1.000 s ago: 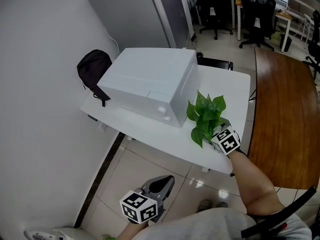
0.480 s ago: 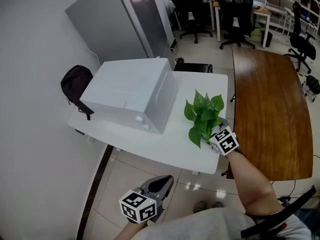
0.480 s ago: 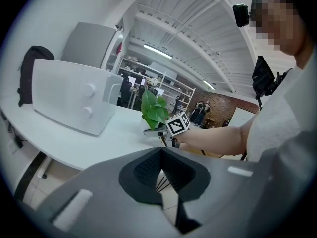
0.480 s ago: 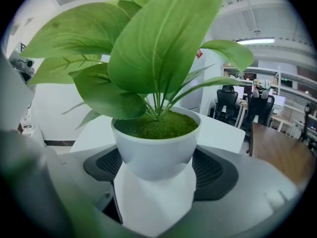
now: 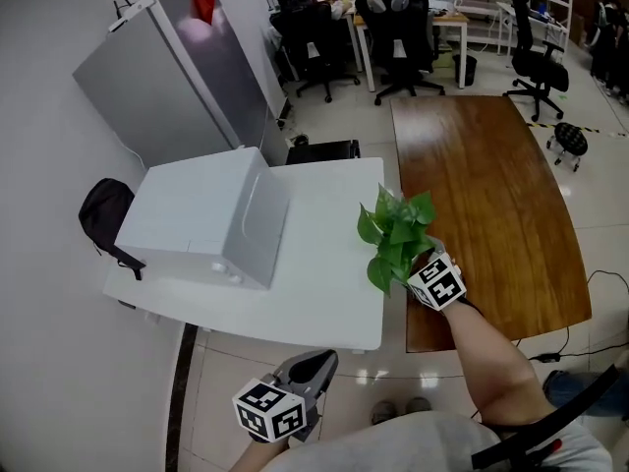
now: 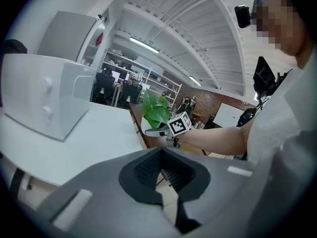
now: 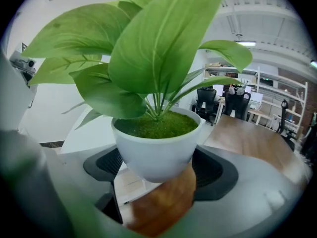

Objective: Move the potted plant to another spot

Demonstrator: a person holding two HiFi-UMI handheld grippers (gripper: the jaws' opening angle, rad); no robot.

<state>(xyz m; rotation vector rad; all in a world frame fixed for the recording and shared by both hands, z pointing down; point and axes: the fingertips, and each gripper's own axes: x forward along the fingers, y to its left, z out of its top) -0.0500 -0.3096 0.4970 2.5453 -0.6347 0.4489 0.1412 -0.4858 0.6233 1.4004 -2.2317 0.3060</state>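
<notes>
The potted plant (image 5: 393, 232) has broad green leaves and a white pot (image 7: 158, 152) topped with green moss. My right gripper (image 5: 421, 264) is shut on the pot, its dark pads (image 7: 212, 168) against both sides. It holds the plant in the air over the right edge of the white table (image 5: 324, 293), beside the brown wooden table (image 5: 482, 195). My left gripper (image 5: 313, 367) hangs low near the person's body, in front of the white table, shut with nothing between its fingers. From the left gripper view the plant (image 6: 156, 110) shows ahead, above the marker cube.
A large white box-shaped appliance (image 5: 206, 214) takes up the left half of the white table. A black bag (image 5: 103, 214) hangs at its left end. A grey cabinet (image 5: 167, 77) stands behind, and office chairs (image 5: 393, 28) and desks lie farther back. Tiled floor lies below my left gripper.
My right gripper has carried the plant rightward, from over the white table's front right part to its right edge by the wooden table. The left gripper stays low and shut.
</notes>
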